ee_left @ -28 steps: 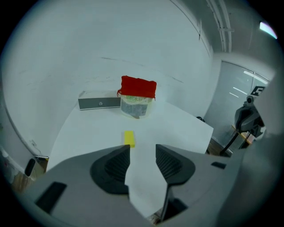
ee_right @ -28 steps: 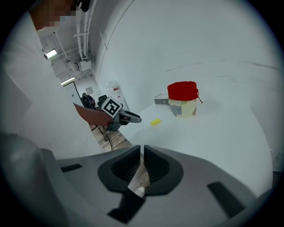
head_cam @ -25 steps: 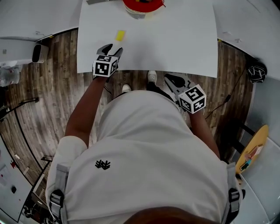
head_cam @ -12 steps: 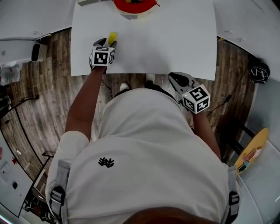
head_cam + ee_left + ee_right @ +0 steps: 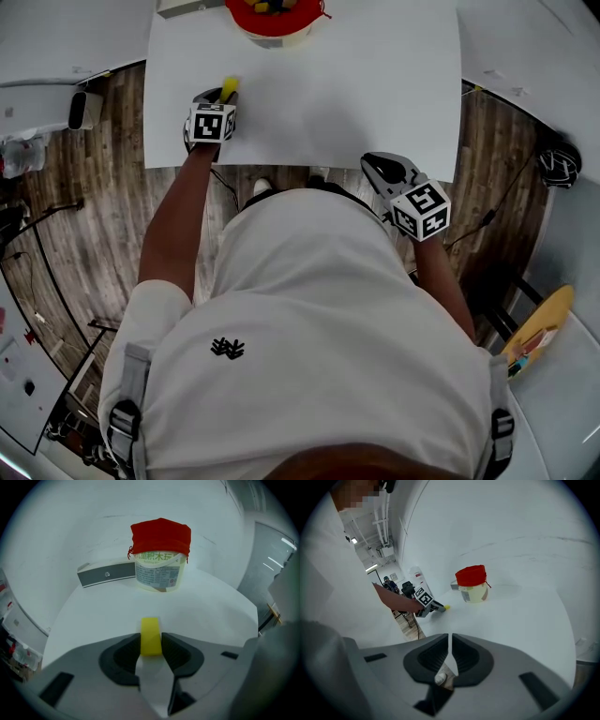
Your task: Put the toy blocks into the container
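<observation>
Your left gripper [image 5: 151, 645] is closing its jaws around the yellow block [image 5: 150, 629], which lies on the white table [image 5: 375, 94]. The pads look to be touching both its sides, though the contact is hard to judge. The container [image 5: 158, 571], a pale tub with a red cloth top, stands farther ahead, well apart from the block. Your right gripper [image 5: 450, 653] hangs by the table's near edge, jaws together on nothing.

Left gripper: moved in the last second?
Yes. The left gripper moved forward from the white table's near edge toward the red-topped container; its jaws are closing on the yellow block.
</observation>
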`<state>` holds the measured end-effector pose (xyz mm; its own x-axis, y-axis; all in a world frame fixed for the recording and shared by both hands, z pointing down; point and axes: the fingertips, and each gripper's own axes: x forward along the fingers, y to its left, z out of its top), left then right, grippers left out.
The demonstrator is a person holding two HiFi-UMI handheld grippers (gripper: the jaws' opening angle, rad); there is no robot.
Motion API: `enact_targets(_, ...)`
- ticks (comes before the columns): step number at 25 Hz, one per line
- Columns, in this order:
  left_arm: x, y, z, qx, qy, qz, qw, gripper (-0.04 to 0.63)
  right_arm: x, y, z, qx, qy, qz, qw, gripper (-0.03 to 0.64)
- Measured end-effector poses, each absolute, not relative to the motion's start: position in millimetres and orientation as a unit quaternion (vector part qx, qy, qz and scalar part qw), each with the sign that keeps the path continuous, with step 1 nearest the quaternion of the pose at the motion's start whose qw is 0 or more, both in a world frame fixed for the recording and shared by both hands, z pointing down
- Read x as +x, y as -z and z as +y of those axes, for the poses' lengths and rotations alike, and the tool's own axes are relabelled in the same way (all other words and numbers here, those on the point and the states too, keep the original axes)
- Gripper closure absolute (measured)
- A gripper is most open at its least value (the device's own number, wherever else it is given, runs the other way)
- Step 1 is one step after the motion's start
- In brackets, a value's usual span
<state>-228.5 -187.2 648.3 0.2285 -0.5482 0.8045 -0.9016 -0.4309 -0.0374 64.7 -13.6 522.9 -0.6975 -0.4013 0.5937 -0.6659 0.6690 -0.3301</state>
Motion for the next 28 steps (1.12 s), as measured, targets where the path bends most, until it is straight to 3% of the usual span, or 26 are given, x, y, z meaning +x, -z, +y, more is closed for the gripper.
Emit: enact_targets(28,-157.8,-444.1,-258.3,0.803,-0.234,-0.512,0.194,0.454,91.8,-531.5,-89.7,0.251,-0.249,-0.913,0.206,0.591)
